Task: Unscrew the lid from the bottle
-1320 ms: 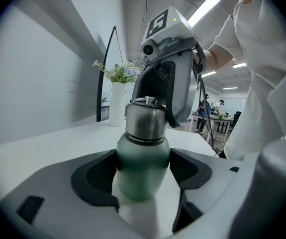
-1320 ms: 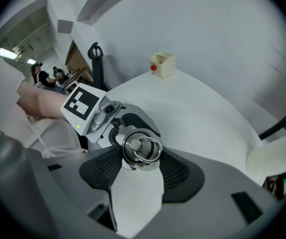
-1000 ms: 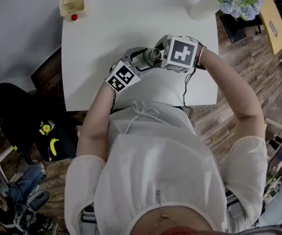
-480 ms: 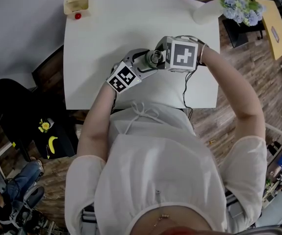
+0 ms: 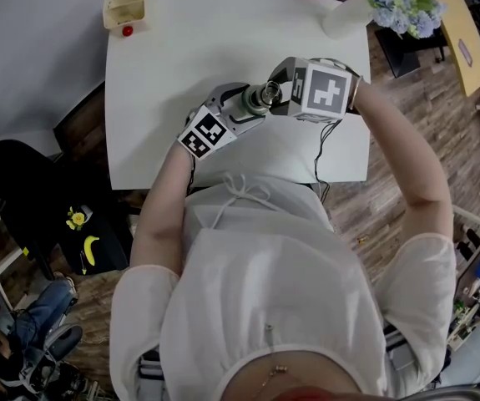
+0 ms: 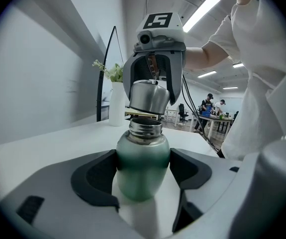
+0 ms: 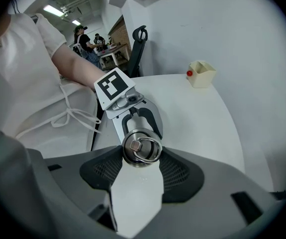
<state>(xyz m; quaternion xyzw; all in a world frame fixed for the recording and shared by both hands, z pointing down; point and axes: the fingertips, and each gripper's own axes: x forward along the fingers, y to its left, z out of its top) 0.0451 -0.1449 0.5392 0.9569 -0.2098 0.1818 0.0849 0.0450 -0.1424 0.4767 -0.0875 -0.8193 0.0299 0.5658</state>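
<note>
A green metal bottle (image 6: 143, 163) stands upright over the white table (image 5: 181, 73), and my left gripper (image 6: 143, 176) is shut on its body. Its threaded neck (image 6: 145, 127) is bare. The steel lid (image 6: 147, 97) hangs just above the mouth, clear of the threads, with my right gripper (image 6: 152, 78) shut on it from above. In the right gripper view the lid (image 7: 142, 148) shows its top ring between the pads of my right gripper (image 7: 142, 156). From the head view the lid (image 5: 265, 95) hides most of the bottle, between my left gripper (image 5: 244, 104) and my right gripper (image 5: 276, 92).
A cream box (image 5: 125, 8) with a red ball (image 5: 127, 31) beside it sits at the table's far left corner. A white vase (image 5: 348, 15) of flowers stands at the far right corner. The person's body is at the table's near edge.
My right gripper has rolled a little with the lid, and its marker cube has shifted slightly right. The left gripper and the bottle have stayed still.
</note>
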